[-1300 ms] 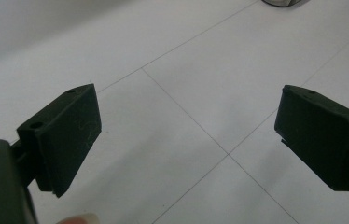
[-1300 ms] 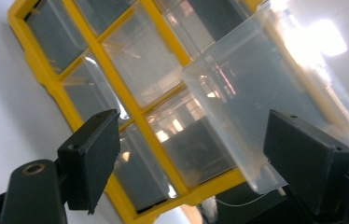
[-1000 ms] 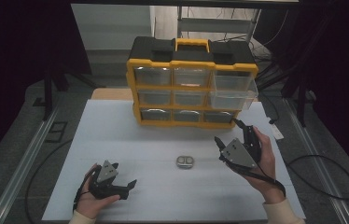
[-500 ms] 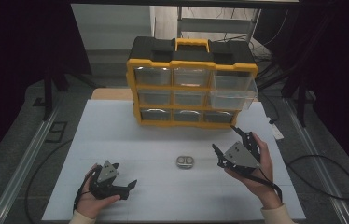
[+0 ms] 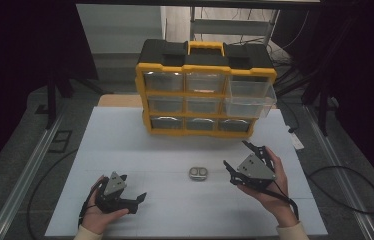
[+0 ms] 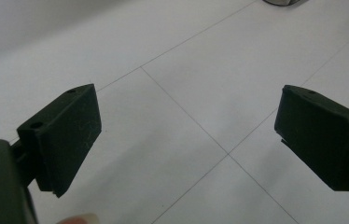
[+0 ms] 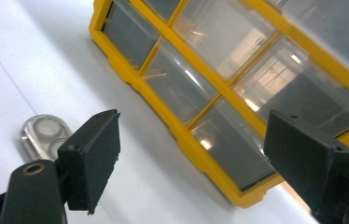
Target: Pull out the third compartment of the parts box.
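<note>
small clear case [image 5: 198, 173] on table [image 5: 125, 150], near front edge, middle, untouched. right gripper [image 5: 236, 171] has dropped and swung toward it over last second, jaws wide, just beside case; likely lining up grasp. left gripper [image 5: 134, 200] unmoved near front-left, jaws wide, empty. yellow drawer cabinet [image 5: 206, 95] at back edge, right drawer pulled out. case contents hard to make out.

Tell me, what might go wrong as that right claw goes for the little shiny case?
The small clear case looks smooth, so it might skid across the white table or slip from the open right gripper. The pulled-out top right drawer of the yellow organizer juts forward and could be bumped.
</note>
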`<state>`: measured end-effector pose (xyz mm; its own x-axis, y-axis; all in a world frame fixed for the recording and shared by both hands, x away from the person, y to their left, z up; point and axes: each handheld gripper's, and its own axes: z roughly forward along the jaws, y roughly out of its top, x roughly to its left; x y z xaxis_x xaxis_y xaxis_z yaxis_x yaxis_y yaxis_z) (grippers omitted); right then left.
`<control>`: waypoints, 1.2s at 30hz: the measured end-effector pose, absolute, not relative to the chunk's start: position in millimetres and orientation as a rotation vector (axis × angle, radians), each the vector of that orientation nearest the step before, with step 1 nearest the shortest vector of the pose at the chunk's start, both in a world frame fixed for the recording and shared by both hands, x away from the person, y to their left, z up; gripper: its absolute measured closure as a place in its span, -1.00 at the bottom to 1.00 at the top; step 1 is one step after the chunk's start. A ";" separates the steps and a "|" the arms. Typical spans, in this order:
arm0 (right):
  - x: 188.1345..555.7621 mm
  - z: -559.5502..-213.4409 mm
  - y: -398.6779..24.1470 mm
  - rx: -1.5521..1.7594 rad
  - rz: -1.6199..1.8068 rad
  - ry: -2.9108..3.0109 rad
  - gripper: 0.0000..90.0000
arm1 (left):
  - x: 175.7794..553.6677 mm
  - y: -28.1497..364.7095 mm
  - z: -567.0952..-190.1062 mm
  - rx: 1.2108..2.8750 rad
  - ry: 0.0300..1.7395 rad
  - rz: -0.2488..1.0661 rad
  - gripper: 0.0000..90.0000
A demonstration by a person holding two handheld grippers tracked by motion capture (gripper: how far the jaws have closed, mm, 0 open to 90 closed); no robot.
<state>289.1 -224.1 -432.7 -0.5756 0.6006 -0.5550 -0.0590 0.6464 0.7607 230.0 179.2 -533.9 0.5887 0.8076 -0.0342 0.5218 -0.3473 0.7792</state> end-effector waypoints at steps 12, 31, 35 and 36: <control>294.8 -440.4 -226.4 0.512 1.046 2.077 -0.59 | 229.6 179.1 -533.8 2.019 1.045 0.464 -0.83; 304.0 -445.0 -230.1 0.655 1.260 2.166 -0.59 | 230.8 178.2 -534.1 2.017 1.045 0.465 -0.82; 305.1 -445.1 -233.3 0.679 1.286 2.169 -0.58 | 230.7 178.8 -533.7 2.018 1.045 0.465 -0.82; 305.6 -445.6 -233.3 0.688 1.293 2.173 -0.58 | 230.7 178.8 -533.7 2.018 1.045 0.465 -0.82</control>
